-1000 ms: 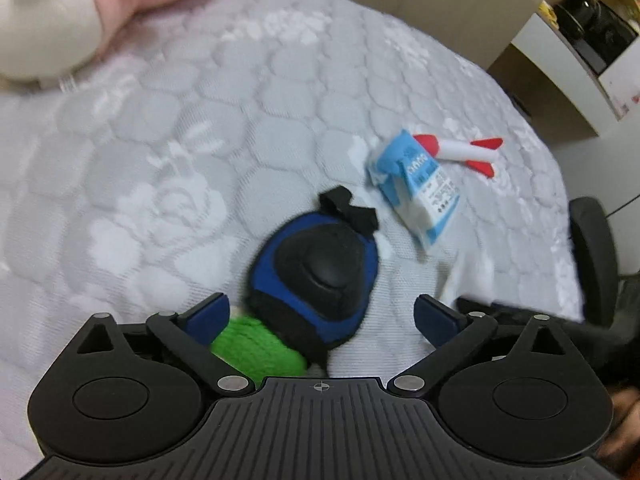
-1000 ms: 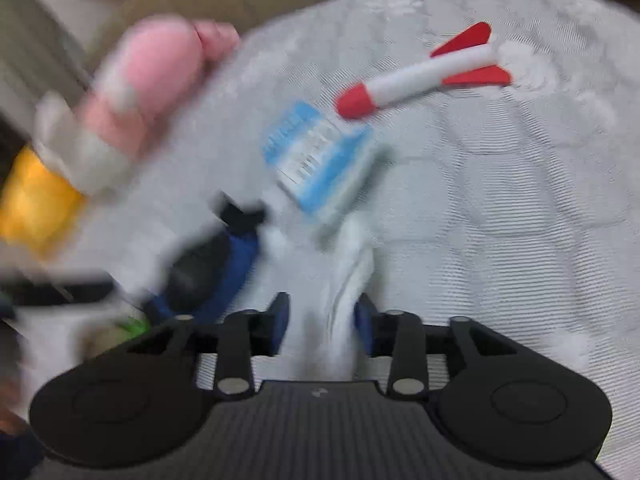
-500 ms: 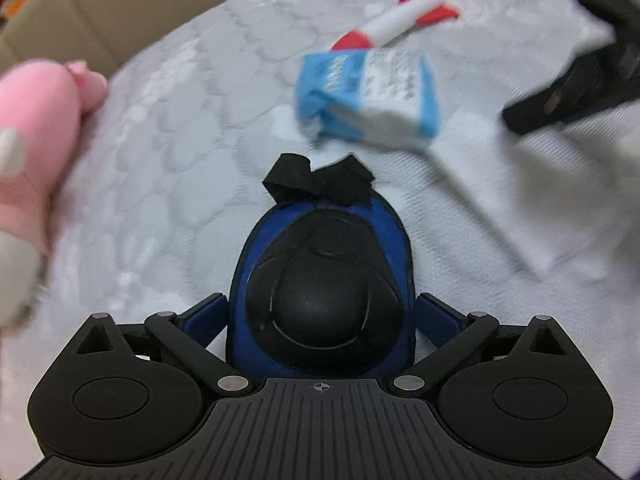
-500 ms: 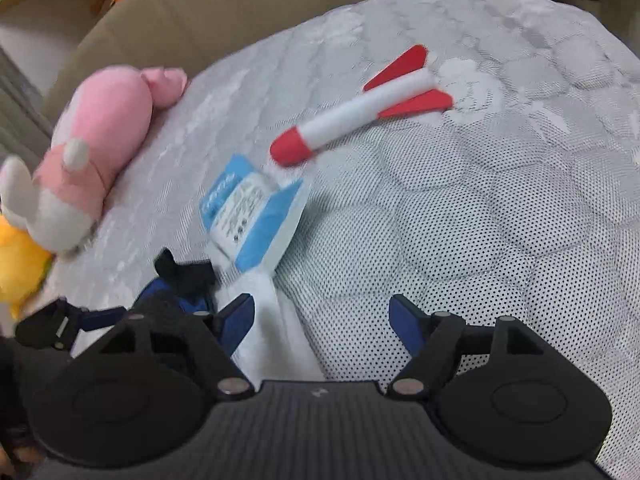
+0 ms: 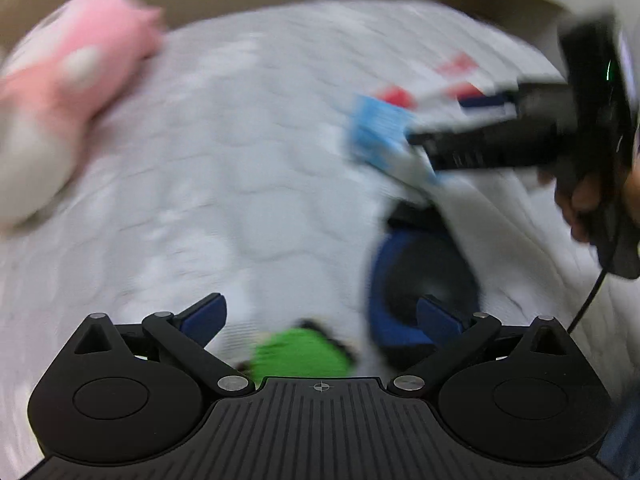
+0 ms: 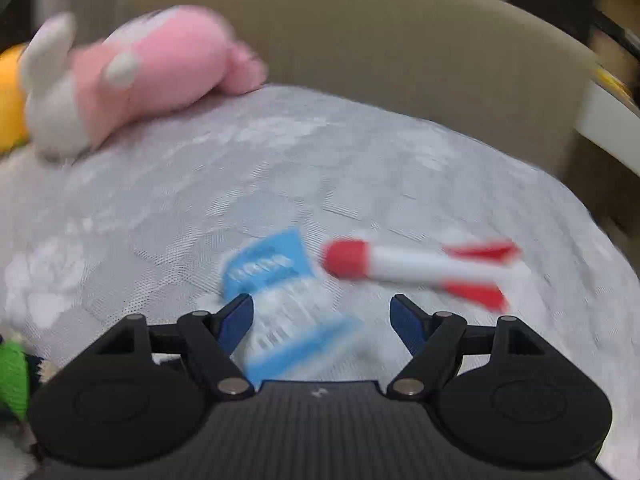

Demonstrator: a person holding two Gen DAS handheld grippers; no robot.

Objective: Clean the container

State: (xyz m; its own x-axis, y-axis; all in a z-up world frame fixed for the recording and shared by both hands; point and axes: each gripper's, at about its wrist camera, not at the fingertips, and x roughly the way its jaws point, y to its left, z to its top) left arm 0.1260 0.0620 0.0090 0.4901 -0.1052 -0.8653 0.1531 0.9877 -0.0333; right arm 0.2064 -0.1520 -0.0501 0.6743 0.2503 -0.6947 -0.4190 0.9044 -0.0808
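Note:
A small blue and white carton (image 6: 280, 300) lies on the grey quilted bed surface (image 6: 200, 200). It sits low between the fingers of my right gripper (image 6: 322, 312), which is open and not clamped on it. My left gripper (image 5: 320, 316) is open too, and nothing is gripped between its fingers. A green soft item (image 5: 300, 352) lies just under it. A blue and black knee pad (image 5: 420, 272) sits by its right fingertip. In the left wrist view the carton (image 5: 380, 136) shows blurred beside the right gripper's body (image 5: 520, 128), held by a hand (image 5: 580, 192).
A red and white toy rocket (image 6: 420, 268) lies right of the carton. A pink and white plush (image 6: 152, 68) rests at the far left, with a yellow plush (image 6: 8, 96) behind it. A tan wall (image 6: 400, 40) rims the far edge. White cloth (image 5: 480, 208) lies by the knee pad.
My right gripper let go of the white cloth, opened, and moved over the carton. My left gripper swung left, so the knee pad went from between its fingers to its right side.

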